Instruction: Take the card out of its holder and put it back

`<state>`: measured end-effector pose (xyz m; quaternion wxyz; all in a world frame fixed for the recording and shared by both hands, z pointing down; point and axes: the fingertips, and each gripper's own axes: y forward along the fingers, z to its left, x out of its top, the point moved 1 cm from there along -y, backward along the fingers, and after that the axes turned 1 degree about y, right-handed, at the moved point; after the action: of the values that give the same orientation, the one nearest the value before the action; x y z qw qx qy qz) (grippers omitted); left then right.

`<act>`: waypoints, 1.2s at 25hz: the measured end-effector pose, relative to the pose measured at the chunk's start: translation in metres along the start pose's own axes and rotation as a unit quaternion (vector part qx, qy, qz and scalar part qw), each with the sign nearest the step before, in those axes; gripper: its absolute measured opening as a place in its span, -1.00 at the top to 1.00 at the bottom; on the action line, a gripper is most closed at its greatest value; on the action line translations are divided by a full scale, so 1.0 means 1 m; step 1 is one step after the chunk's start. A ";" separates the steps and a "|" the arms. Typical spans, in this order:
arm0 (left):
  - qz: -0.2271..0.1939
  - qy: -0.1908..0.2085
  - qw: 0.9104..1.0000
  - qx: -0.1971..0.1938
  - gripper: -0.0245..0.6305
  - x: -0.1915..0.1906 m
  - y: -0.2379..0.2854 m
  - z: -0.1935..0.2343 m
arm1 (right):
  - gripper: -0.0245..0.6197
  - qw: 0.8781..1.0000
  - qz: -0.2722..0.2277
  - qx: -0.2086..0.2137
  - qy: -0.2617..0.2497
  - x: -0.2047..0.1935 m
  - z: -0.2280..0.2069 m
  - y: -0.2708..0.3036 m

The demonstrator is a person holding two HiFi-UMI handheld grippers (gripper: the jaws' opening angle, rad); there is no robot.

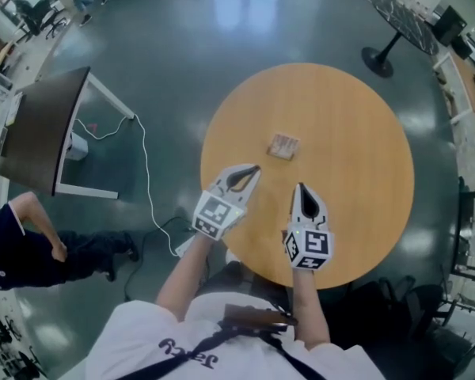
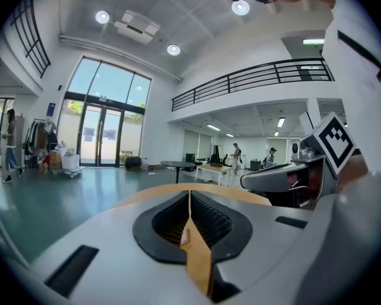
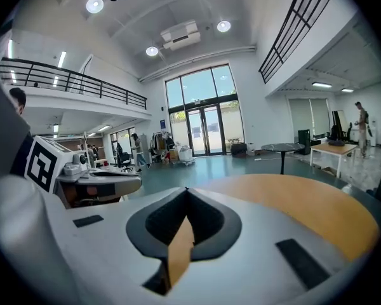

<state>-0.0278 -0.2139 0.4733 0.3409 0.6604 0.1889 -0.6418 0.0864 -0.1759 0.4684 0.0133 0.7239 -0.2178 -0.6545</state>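
The card in its holder [image 1: 283,146] is a small tan and clear square lying flat on the round wooden table [image 1: 356,125], past both grippers. My left gripper [image 1: 256,167] hovers over the table's near left part, its jaws shut with nothing between them, the tip pointing toward the holder. My right gripper [image 1: 300,185] hangs over the near middle, jaws shut and empty too. In the left gripper view the left gripper [image 2: 189,192] shows only the table edge and a sliver of the card holder [image 2: 185,237] through the jaw slit. The right gripper [image 3: 186,189] points across the tabletop [image 3: 305,202].
A dark desk [image 1: 39,129] with a white cable [image 1: 146,180] on the floor stands to the left. Another person [image 1: 32,244] crouches at the lower left. A black table stand [image 1: 396,22] is at the far right, with chairs and gear [image 1: 471,236] along the right edge.
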 end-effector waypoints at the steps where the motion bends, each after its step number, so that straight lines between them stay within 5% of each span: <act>1: 0.004 0.002 1.000 -0.001 0.89 -0.003 0.003 0.006 | 0.86 1.000 0.005 0.001 0.000 -0.003 -0.002 0.005; 15: 0.085 0.032 0.994 -0.058 0.83 -0.055 0.058 0.052 | 0.86 0.998 0.062 0.002 0.013 -0.027 -0.036 0.035; 22: 0.122 0.050 0.983 -0.126 0.39 -0.070 0.094 0.049 | 0.86 0.997 0.075 0.000 0.017 -0.035 -0.058 0.045; 25: 0.148 0.042 0.972 -0.177 -0.10 -0.081 0.109 0.040 | 0.86 0.996 0.082 -0.003 0.019 -0.040 -0.068 0.046; 30: 0.159 0.053 0.963 -0.213 -0.11 -0.093 0.132 0.043 | 0.86 0.995 0.097 -0.004 0.024 -0.051 -0.074 0.052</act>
<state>0.0220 -0.3182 0.5939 0.5607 0.6272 0.2316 -0.4885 0.1386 -0.2256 0.5431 0.0848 0.7150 -0.2839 -0.6332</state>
